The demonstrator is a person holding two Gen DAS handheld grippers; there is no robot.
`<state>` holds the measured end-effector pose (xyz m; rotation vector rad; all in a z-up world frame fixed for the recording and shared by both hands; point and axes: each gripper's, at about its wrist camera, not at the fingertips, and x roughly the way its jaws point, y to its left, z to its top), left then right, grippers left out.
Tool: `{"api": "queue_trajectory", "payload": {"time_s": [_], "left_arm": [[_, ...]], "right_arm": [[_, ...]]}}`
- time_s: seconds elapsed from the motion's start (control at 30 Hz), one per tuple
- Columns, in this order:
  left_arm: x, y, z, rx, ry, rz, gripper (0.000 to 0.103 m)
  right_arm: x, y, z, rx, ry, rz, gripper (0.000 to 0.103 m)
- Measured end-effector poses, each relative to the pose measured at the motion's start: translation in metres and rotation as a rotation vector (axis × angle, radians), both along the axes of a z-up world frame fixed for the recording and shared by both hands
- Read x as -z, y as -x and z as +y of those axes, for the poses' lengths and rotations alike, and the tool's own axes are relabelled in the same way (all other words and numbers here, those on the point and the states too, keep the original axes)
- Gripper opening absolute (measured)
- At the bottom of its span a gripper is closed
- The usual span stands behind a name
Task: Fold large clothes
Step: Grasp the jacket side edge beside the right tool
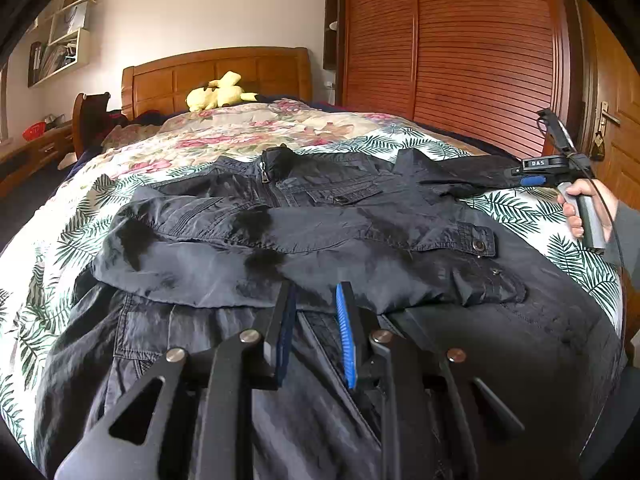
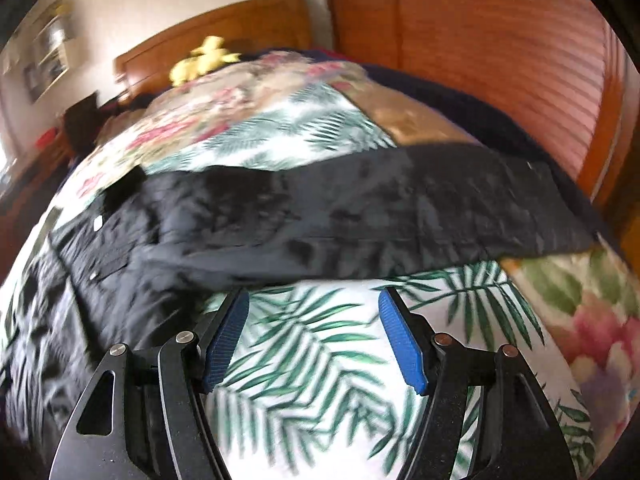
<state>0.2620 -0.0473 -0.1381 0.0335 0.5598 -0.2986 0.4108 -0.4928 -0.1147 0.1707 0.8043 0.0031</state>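
Left wrist view: a dark jacket (image 1: 304, 236) lies spread across the middle of the frame on a bed (image 1: 60, 240) covered with a leaf-print sheet and, further back, a floral quilt (image 1: 240, 128). One sleeve is folded across the jacket's body; the other sleeve (image 1: 472, 176) reaches toward the right edge of the frame. The left hand-held gripper (image 1: 316, 300), at lower centre, stands narrowly parted over the jacket's near hem; whether cloth is pinched between its pads cannot be told. At the right edge a hand (image 1: 580, 208) holds the right hand-held gripper (image 1: 520, 174) beside the sleeve end. A yellow plush toy (image 1: 218, 94) rests against the wooden headboard (image 1: 216, 72). Wall shelves (image 1: 60, 40), upper left, hold books and papers; a louvred wardrobe (image 1: 460, 60) fills the upper right.

Right wrist view (blurred): the right hand-held gripper (image 2: 314, 304) is spread wide with nothing between its pads, above bare leaf-print sheet (image 2: 312, 360). The jacket's sleeve (image 2: 360, 208) crosses the frame just beyond the fingertips.
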Motion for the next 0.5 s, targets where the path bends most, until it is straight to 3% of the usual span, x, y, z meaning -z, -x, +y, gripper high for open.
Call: {"api": "queue_trajectory", "payload": {"time_s": [0.2, 0.5], "left_arm": [[0.000, 0.000, 0.000, 0.003, 0.001, 0.003, 0.018], [0.000, 0.000, -0.001, 0.002, -0.001, 0.003, 0.018]], "right_arm": [[0.012, -0.014, -0.043, 0.126, -0.091, 0.050, 0.069], [0.015, -0.032, -0.072, 0.235, -0.121, 0.045, 0.069]]}}
